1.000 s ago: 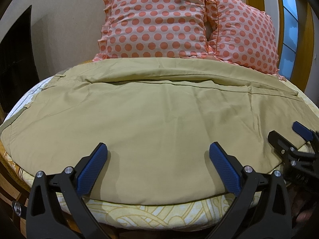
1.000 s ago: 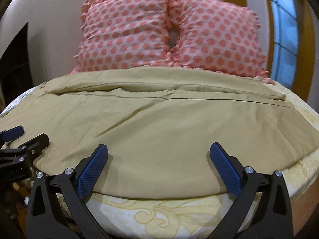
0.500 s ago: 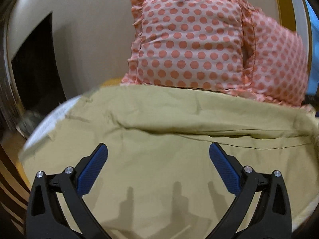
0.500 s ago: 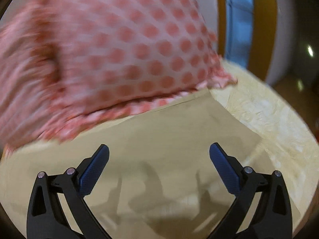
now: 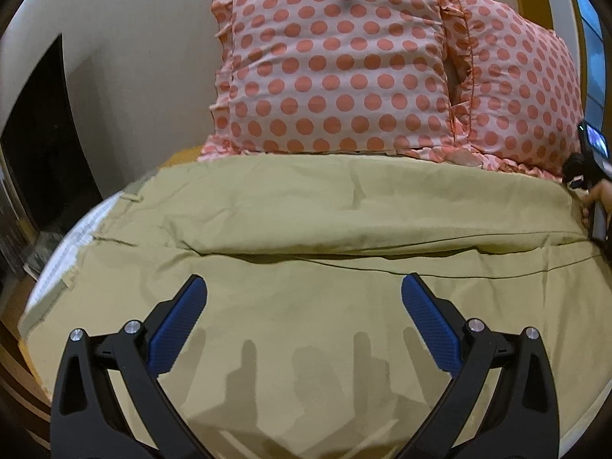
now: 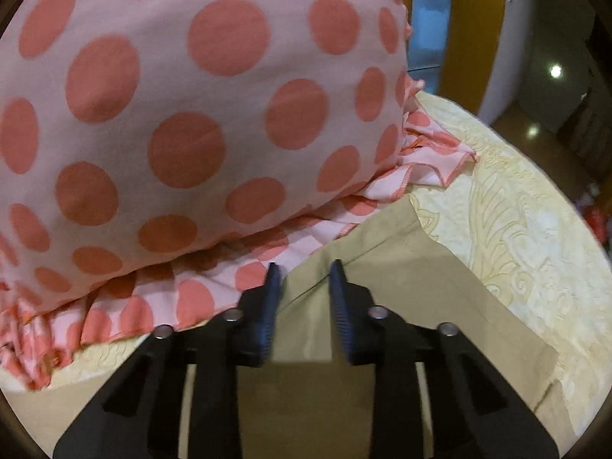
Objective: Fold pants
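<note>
From the left wrist camera, the left gripper [image 5: 304, 306] hovers low over the khaki cotton pants [image 5: 325, 267], its blue-padded fingers [image 5: 179, 323] spread wide with nothing between them. The pants lie flat across the bed and fill the middle and lower part of the view, with a long horizontal fold line running from 9 to 3 o'clock. At 12 o'clock two pink pillows with coral polka dots and ruffled edges [image 5: 336, 65] stand against the beige wall [image 5: 126, 38], their lower frills touching the far edge of the pants. At 9 o'clock a dark doorway [image 5: 38, 134] opens. At 3 o'clock the right gripper's body and the hand holding it [image 5: 594, 191] show at the frame edge, over the far corner of the pants.

From the right wrist camera, the right gripper [image 6: 304, 298] has its fingers drawn narrow but not touching, straddling a raised edge of the pants [image 6: 401, 306] near the hem corner; a visible gap remains and I cannot tell whether cloth is pinched. A polka-dot pillow [image 6: 191, 114] looms from 9 to 12 o'clock, its frill lying just beside the left finger and crowding it. The cream patterned bedsheet [image 6: 535, 248] lies at 3 o'clock, a yellow window frame [image 6: 474, 30] at 1 o'clock.
</note>
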A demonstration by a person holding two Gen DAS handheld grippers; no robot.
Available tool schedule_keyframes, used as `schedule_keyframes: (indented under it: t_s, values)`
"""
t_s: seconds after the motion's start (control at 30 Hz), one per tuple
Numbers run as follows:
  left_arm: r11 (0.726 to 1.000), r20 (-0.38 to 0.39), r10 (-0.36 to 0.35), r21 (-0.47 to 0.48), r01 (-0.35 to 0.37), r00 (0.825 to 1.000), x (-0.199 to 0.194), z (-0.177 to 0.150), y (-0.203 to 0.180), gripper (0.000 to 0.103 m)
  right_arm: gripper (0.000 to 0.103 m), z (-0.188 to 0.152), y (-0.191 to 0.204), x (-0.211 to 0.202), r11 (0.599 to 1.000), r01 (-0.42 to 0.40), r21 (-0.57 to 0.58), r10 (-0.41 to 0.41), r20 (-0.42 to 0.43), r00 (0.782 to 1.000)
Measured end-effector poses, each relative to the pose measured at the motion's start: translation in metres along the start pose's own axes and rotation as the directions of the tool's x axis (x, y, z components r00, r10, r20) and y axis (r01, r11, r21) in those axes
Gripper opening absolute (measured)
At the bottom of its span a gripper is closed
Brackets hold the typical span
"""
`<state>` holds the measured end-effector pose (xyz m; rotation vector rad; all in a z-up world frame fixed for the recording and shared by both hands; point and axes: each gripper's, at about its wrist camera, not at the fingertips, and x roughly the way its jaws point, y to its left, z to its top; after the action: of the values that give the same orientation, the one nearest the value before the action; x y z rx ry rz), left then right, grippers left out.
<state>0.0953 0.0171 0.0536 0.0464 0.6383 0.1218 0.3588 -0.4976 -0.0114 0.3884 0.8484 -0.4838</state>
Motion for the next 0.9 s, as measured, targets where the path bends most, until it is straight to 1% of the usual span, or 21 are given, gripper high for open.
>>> schedule_keyframes:
  t_s: [0.07,0.1,0.17,0.2,0.23,0.27,0.3,0.33,0.4,0.43,0.47,0.5,0.53,0.63,0.7,0.73,0.77,0.83,0.87,0.9]
  values:
    - [1.000,-0.005,-0.011,-0.016,0.010,1.000,-0.002,-0.001,0.002,0.101,0.005,-0.005,-0.027,-0.006,0.991,-0.113,0.070,0.113,0.011,0.994]
    - [1.000,-0.002,-0.013,-0.023,0.013,1.000,-0.005,-0.002,0.004,0.101,0.005,-0.005,-0.029,-0.009,0.985,-0.148,0.089,0.147,0.023,0.989]
    - [0.999,0.015,-0.018,-0.037,0.018,1.000,-0.014,-0.004,0.008,0.101,0.005,-0.019,-0.052,-0.036,0.954,-0.275,0.121,0.264,0.097,0.960]
    - [0.999,0.026,-0.022,-0.045,0.023,0.999,-0.018,-0.005,0.012,0.101,0.005,-0.022,-0.059,-0.046,0.942,-0.311,0.126,0.297,0.114,0.948]
    - [0.998,0.035,-0.025,-0.054,0.027,0.999,-0.021,-0.005,0.015,0.101,0.005,-0.033,-0.072,-0.064,0.915,-0.379,0.140,0.361,0.143,0.922]
    - [0.998,0.039,-0.026,-0.061,0.028,0.999,-0.024,-0.005,0.017,0.101,0.005,-0.045,-0.084,-0.082,0.890,-0.431,0.149,0.407,0.165,0.898]
    - [0.997,0.044,-0.031,-0.073,0.034,0.999,-0.027,-0.006,0.020,0.101,0.005,-0.064,-0.101,-0.105,0.855,-0.495,0.157,0.463,0.199,0.863]
    - [0.996,0.046,-0.036,-0.081,0.040,0.998,-0.029,-0.006,0.023,0.101,0.005,-0.075,-0.116,-0.117,0.833,-0.531,0.157,0.494,0.221,0.841]
    - [0.993,0.051,-0.053,-0.102,0.058,0.997,-0.032,-0.005,0.028,0.101,0.004,-0.113,-0.134,-0.157,0.797,-0.580,0.168,0.535,0.247,0.808]
    - [0.991,0.059,-0.066,-0.117,0.072,0.996,-0.035,-0.005,0.031,0.101,0.004,-0.141,-0.148,-0.169,0.784,-0.593,0.184,0.548,0.244,0.800]
    - [0.988,0.066,-0.074,-0.129,0.082,0.995,-0.036,-0.005,0.034,0.101,0.004,-0.155,-0.152,-0.178,0.785,-0.586,0.202,0.543,0.229,0.808]
    - [0.986,0.072,-0.081,-0.137,0.090,0.994,-0.037,-0.004,0.035,0.101,0.004,-0.161,-0.158,-0.182,0.782,-0.581,0.224,0.543,0.211,0.813]
    - [0.984,0.073,-0.089,-0.145,0.099,0.993,-0.036,0.000,0.037,0.101,0.005,-0.174,-0.162,-0.177,0.777,-0.575,0.255,0.548,0.176,0.818]
    - [0.981,0.072,-0.112,-0.153,0.122,0.991,-0.029,0.011,0.042,0.101,0.007,-0.186,-0.166,-0.166,0.749,-0.571,0.336,0.577,0.093,0.811]
    - [0.979,0.061,-0.112,-0.162,0.120,0.992,-0.022,0.021,0.048,0.101,0.022,-0.191,-0.166,-0.167,0.746,-0.560,0.360,0.577,0.069,0.814]
    - [0.978,0.052,-0.112,-0.173,0.120,0.992,-0.016,0.028,0.055,0.101,0.038,-0.191,-0.166,-0.168,0.745,-0.561,0.360,0.577,0.074,0.814]
    - [0.975,0.044,-0.113,-0.187,0.119,0.993,-0.010,0.034,0.061,0.101,0.047,-0.192,-0.166,-0.169,0.745,-0.566,0.353,0.577,0.083,0.812]
    - [0.967,0.013,-0.110,-0.232,0.110,0.994,0.005,0.047,0.075,0.101,0.054,-0.190,-0.166,-0.170,0.739,-0.572,0.356,0.582,0.089,0.808]
    - [0.961,0.002,-0.116,-0.252,0.113,0.993,0.011,0.051,0.080,0.101,0.054,-0.190,-0.166,-0.170,0.744,-0.566,0.355,0.572,0.097,0.814]
    - [0.955,-0.012,-0.126,-0.273,0.118,0.992,0.020,0.057,0.086,0.101,0.052,-0.189,-0.164,-0.167,0.765,-0.545,0.344,0.544,0.108,0.832]
